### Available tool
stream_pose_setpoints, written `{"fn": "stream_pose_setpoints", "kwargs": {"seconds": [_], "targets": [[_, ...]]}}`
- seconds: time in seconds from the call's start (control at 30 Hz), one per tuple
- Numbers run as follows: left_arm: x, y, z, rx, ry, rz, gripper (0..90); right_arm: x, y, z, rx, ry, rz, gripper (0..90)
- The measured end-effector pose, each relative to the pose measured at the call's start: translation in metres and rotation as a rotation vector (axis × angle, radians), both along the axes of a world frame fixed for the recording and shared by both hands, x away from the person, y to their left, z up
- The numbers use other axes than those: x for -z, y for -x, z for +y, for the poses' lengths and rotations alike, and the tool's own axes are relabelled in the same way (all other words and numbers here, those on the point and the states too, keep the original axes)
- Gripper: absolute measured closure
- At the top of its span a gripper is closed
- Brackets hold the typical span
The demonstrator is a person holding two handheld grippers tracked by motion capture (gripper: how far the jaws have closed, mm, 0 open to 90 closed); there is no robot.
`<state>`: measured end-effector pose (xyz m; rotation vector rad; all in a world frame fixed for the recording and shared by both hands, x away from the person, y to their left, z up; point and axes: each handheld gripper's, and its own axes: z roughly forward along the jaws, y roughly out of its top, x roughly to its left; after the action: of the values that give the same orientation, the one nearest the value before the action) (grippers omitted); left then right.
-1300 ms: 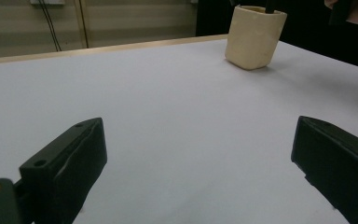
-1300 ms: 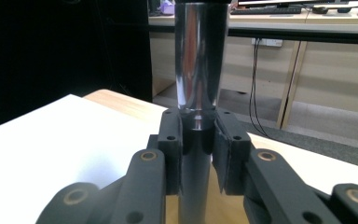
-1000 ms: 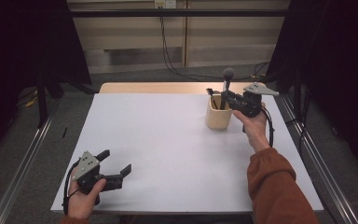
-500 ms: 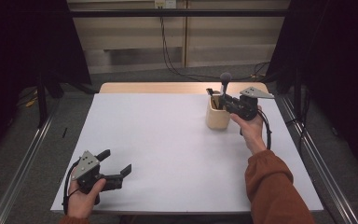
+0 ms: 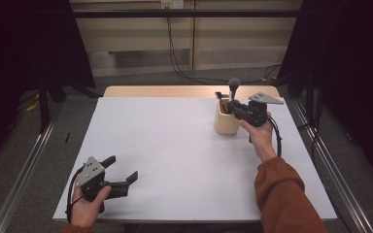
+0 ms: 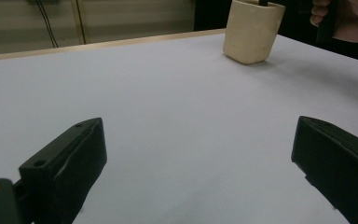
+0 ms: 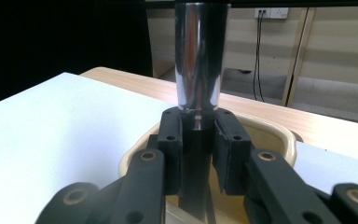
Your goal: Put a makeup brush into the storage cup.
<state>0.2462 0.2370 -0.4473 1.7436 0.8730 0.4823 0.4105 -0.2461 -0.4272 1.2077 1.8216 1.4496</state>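
Observation:
A cream cup (image 5: 226, 120) stands at the table's far right. Above it my right gripper (image 5: 236, 108) is shut on an upright brush (image 5: 234, 85) with a round grey head. In the right gripper view the pads clamp the brush's black handle just below its shiny silver sleeve (image 7: 199, 56), and the cup's rim (image 7: 279, 135) lies behind and beneath the right gripper (image 7: 198, 140). The handle's lower end sits inside the cup. My left gripper (image 5: 124, 168) rests open near the front left corner, with nothing between its fingers. Its own view shows the left gripper (image 6: 200, 154) and the cup (image 6: 251, 30) far ahead.
Another dark utensil (image 5: 219, 97) sticks out of the cup at its far left side. The white table (image 5: 175, 145) has a wooden strip (image 5: 175, 91) along its far edge. Metal rails (image 5: 330, 165) run along both sides on the floor.
My right gripper and the brush have shifted slightly left and down toward the cup. The left gripper has not moved.

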Motion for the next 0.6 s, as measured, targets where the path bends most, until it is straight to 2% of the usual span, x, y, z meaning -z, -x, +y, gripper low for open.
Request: {"fn": "stream_pose_setpoints", "kwargs": {"seconds": [0.07,0.33,0.5,0.6], "targets": [[0.0,-0.0001,0.0004,-0.001,-0.001,-0.001,3.1,0.0011,-0.0002,0.0003,0.005,0.016,0.005,75.3],[-0.0003,-0.0001,0.0002,0.004,-0.001,0.0,2.8,0.0021,-0.0002,0.0002,0.005,0.01,0.015,74.2],[-0.0001,-0.0006,0.0009,-0.002,-0.001,0.0,2.8,0.0009,0.0005,-0.0018,0.012,-0.013,0.008,65.0],[-0.0002,-0.0006,0.0008,-0.002,-0.002,0.0,2.8,0.0005,0.001,-0.0025,0.023,-0.025,0.009,55.6]]}}
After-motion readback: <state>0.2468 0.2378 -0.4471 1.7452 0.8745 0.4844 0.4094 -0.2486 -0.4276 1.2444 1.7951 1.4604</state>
